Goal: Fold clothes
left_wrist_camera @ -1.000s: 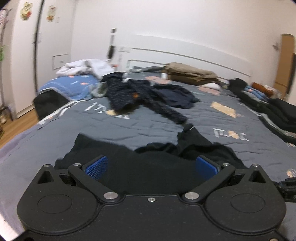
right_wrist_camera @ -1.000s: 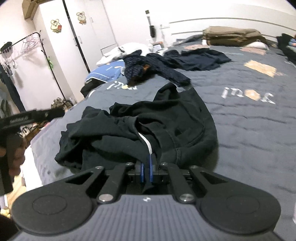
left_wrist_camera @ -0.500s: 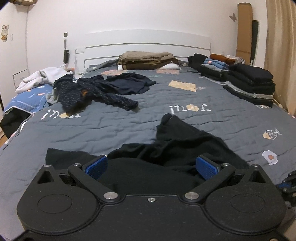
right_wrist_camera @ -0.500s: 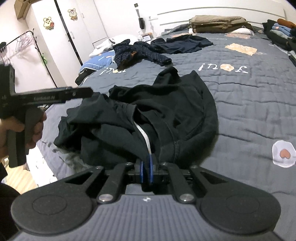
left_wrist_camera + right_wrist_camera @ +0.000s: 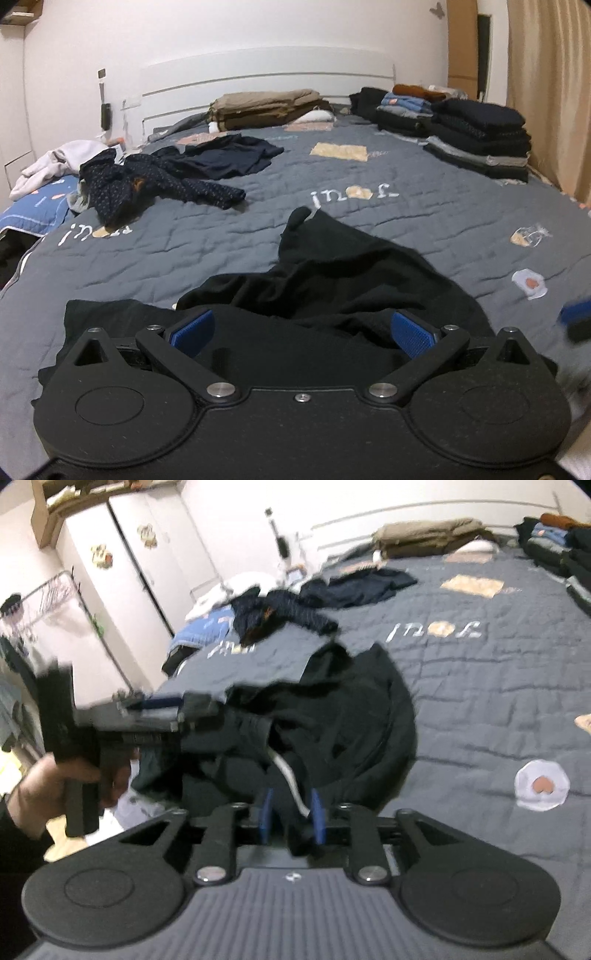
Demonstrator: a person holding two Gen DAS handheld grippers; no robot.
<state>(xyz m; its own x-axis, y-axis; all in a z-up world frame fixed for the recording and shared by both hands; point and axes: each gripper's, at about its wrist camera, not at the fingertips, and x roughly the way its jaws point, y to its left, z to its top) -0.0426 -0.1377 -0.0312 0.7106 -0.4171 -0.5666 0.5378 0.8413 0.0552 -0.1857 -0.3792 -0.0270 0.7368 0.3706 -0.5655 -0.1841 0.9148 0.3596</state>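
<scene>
A crumpled black garment (image 5: 351,280) with a white drawstring (image 5: 286,771) lies on the grey quilt (image 5: 424,221) near the bed's front edge. My left gripper (image 5: 301,328) hovers over its near edge, open, blue pads (image 5: 192,328) wide apart with nothing between them. In the right wrist view the black garment (image 5: 351,709) fills the middle. My right gripper (image 5: 291,812) sits low at its near hem, open by a narrow gap, with the drawstring and a fold of cloth lying between the fingers. The left gripper (image 5: 147,716) shows blurred at the left, held by a hand (image 5: 55,786).
Folded dark stacks (image 5: 476,136) line the bed's right side. A brown folded pile (image 5: 266,109) sits by the headboard. A dotted dark garment (image 5: 155,181), a navy one (image 5: 229,158) and white clothes (image 5: 55,162) lie at the back left. A wardrobe (image 5: 122,572) and clothes rack (image 5: 44,602) stand left of the bed.
My right gripper's fingers, shut on the garment's drawstring hem before, have parted. The left gripper has swung right and moved in over the garment's left side.
</scene>
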